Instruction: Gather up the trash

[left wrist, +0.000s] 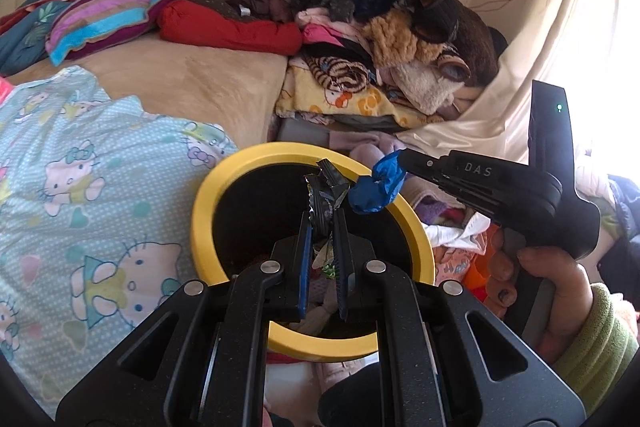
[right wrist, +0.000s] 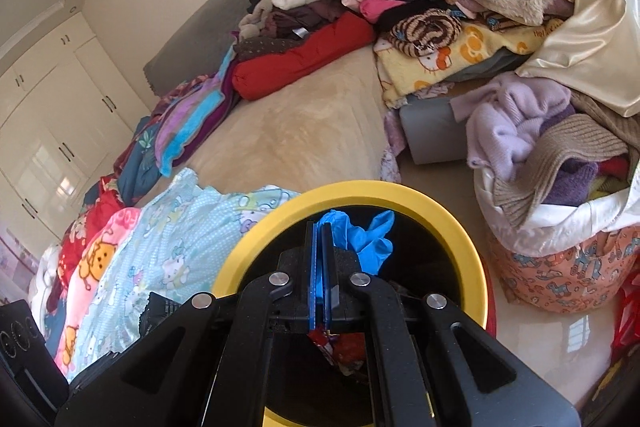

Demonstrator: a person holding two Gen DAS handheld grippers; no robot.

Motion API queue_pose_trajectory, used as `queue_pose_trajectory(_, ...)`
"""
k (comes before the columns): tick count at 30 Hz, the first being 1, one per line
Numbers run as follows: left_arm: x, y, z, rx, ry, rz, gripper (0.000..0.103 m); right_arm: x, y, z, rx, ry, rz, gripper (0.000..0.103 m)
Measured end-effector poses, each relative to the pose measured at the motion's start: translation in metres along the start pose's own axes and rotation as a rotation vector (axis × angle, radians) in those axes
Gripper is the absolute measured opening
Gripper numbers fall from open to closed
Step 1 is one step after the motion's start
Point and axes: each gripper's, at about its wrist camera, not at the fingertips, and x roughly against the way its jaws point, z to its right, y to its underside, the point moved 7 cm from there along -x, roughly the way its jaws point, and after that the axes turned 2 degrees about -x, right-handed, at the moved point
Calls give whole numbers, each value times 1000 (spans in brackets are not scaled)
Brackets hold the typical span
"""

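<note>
A round bin with a yellow rim (left wrist: 206,203) (right wrist: 452,223) stands on the floor beside the bed, with scraps lying in its dark inside. My left gripper (left wrist: 322,211) is shut on a crumpled dark foil wrapper (left wrist: 324,189) and hangs over the bin's mouth. My right gripper (right wrist: 322,227) is shut on a crumpled blue glove (right wrist: 366,237), also above the bin's opening. In the left wrist view the right gripper (left wrist: 400,157) reaches in from the right with the blue glove (left wrist: 374,189) at its tip, held by a hand (left wrist: 560,283) in a green sleeve.
A bed with a tan blanket (left wrist: 192,83) carries a cartoon-cat duvet (left wrist: 84,187) and a tall heap of clothes (left wrist: 360,11). A fabric basket (right wrist: 560,267) stuffed with knitwear stands right of the bin. White wardrobes (right wrist: 48,115) line the far left wall.
</note>
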Motion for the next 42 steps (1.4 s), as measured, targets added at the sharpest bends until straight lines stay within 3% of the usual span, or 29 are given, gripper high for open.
queue_pose_trajectory(13, -34, 11, -5, 5, -4, -95, 7, -17, 13, 14, -22, 29, -94, 3)
queue_pose_trajectory(15, -36, 12, -7, 9, -10, -105, 10, -19, 16, 14, -24, 34, -115, 4)
queue_pose_trajectory(17, -36, 13, -10, 12, -20, -114, 23, -20, 17, 14, -26, 42, -130, 14)
queue_pose_trajectory(19, -35, 15, -13, 17, -30, -122, 39, -19, 18, 12, -25, 42, -146, 33)
queue_pose_trajectory(21, -32, 15, -18, 29, -43, -123, 44, -14, 18, 11, -19, 56, -144, 36)
queue_pose_trajectory(22, -31, 15, -20, 34, -51, -124, 54, -12, 19, 10, -14, 60, -147, 40)
queue_pose_trajectory(26, -19, 14, -32, 61, -81, -118, 72, -2, 22, 2, 38, 87, -167, 53)
queue_pose_trajectory(28, -13, 13, -38, 68, -101, -117, 85, 5, 23, -6, 77, 105, -163, 65)
queue_pose_trajectory(34, 11, 7, -53, 87, -136, -87, 92, 19, 30, -35, 163, 103, -153, 84)
queue_pose_trajectory(42, 47, 3, -72, 107, -222, -46, 92, 48, 53, -70, 308, 57, -104, 97)
